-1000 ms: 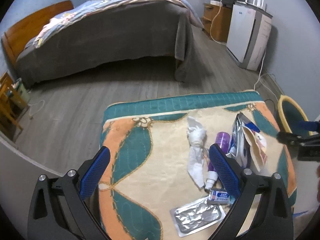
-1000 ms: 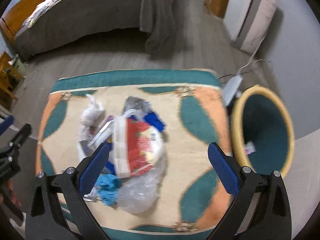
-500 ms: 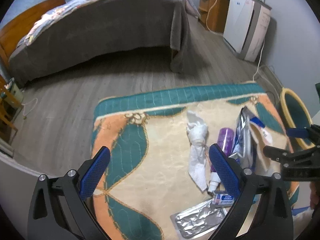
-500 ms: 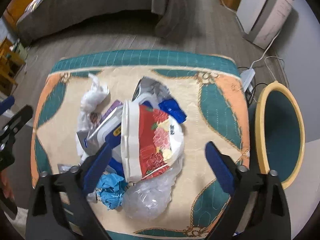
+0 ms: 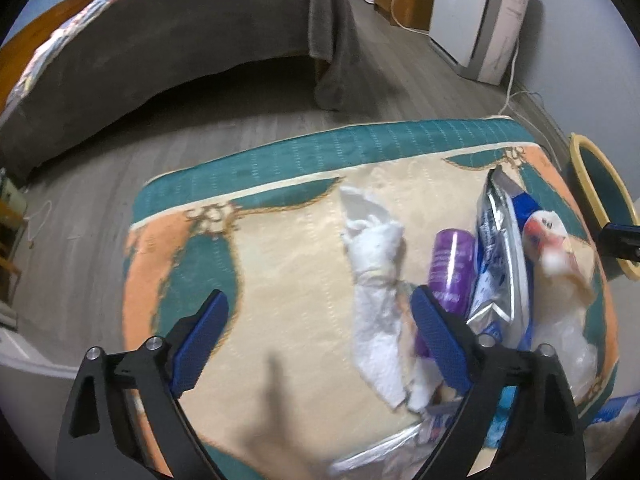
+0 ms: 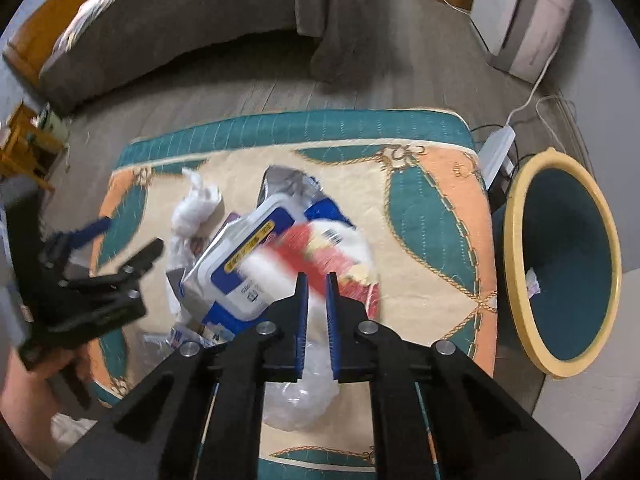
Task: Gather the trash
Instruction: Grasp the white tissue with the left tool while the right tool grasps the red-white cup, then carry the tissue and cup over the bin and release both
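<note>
1. Blue-padded and nearly closed, the right hand-held gripper (image 6: pixel 314 280) has drawn its jaws from wide apart half a second ago down to a narrow slit, pinching at the red-and-white packet (image 6: pixel 340 256) on top of the litter pile.
2. Motion blur hides whether the pads truly have the packet, but the closing suggests the first pick-up is under way.
3. To the left, the left hand-held gripper (image 5: pixel 320 312) stays wide open and holds nothing, now lower over the quilted counter (image 5: pixel 280 248), with the crumpled white tissue (image 5: pixel 376 280) between its fingers.
4. Other litter lies heaped mid-counter: a purple bottle (image 5: pixel 450 264), a blue-and-white wipes pack (image 6: pixel 244 256), a clear plastic bag (image 6: pixel 300 400).
5. Beside the counter's right edge, the yellow-rimmed bin (image 6: pixel 520 216) stands on the floor, one small scrap inside.
</note>
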Action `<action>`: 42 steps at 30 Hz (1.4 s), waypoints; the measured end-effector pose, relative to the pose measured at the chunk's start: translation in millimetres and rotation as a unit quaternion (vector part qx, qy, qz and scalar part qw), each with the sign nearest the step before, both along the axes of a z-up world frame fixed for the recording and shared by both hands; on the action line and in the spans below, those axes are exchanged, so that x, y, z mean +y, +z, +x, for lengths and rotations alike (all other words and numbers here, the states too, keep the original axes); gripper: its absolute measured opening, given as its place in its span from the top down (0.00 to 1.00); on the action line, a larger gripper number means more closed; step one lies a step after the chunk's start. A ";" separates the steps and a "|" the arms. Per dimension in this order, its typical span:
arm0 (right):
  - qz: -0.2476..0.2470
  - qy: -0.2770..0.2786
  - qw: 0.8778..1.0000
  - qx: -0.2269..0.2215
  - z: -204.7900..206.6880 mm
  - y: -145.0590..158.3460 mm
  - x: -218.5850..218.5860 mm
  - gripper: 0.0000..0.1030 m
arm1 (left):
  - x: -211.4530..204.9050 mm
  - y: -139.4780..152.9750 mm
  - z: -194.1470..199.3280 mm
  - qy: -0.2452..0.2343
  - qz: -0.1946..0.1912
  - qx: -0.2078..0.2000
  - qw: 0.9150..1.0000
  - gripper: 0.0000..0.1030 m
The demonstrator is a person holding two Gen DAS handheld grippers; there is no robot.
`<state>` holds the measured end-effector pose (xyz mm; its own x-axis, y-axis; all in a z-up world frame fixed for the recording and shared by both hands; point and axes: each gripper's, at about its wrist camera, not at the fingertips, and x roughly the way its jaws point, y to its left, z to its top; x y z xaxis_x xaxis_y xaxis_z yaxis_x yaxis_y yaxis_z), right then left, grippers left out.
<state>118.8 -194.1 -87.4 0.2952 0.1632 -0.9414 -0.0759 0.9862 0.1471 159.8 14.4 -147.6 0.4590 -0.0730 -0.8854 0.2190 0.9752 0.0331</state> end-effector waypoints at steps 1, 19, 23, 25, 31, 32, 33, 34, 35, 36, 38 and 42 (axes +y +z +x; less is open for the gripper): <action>-0.002 0.004 1.000 0.002 0.7 -0.7 -0.5 0.92 | -3.2 -3.1 2.6 -0.003 -0.005 0.006 1.000 0.23; -0.083 0.127 0.988 0.028 -15.1 -34.6 41.4 0.42 | -11.9 -25.7 19.1 -0.001 -0.006 0.029 1.000 0.83; -0.106 0.134 0.985 0.024 -14.6 -38.3 42.1 0.79 | -5.5 -13.8 16.2 0.006 -0.012 0.013 1.000 0.83; -0.091 0.120 0.988 0.018 -12.8 -31.9 36.1 0.94 | -1.7 -5.6 13.6 0.013 -0.021 0.005 1.000 0.83; -0.044 0.073 0.996 -0.015 -5.4 -3.6 11.6 0.97 | 5.8 31.6 7.0 0.024 -0.051 -0.036 0.998 0.83; -0.037 0.064 0.997 -0.021 -3.7 1.5 6.3 0.97 | 5.9 37.7 7.0 0.024 -0.057 -0.042 0.997 0.83; -0.029 0.055 0.998 -0.027 -2.2 7.2 0.2 0.97 | 4.8 44.2 5.6 0.022 -0.060 -0.050 0.997 0.83; -0.021 0.048 0.998 -0.032 -0.7 11.1 -5.3 0.97 | 3.7 49.1 3.7 0.018 -0.060 -0.056 0.996 0.83; -0.013 0.039 0.998 -0.038 1.2 16.6 -11.3 0.97 | 1.1 54.4 2.1 0.014 -0.060 -0.062 0.996 0.83; -0.004 0.030 0.999 -0.044 0.9 22.4 -16.9 0.97 | -1.8 59.4 1.1 0.010 -0.059 -0.068 0.996 0.83; 0.007 0.016 0.998 -0.056 2.9 31.9 -27.5 0.97 | -12.0 68.8 -0.5 0.000 -0.057 -0.078 0.995 0.83; 0.020 -0.012 0.997 -0.078 2.4 48.7 -53.4 0.97 | -33.8 82.5 -3.4 -0.021 -0.065 -0.090 0.994 0.83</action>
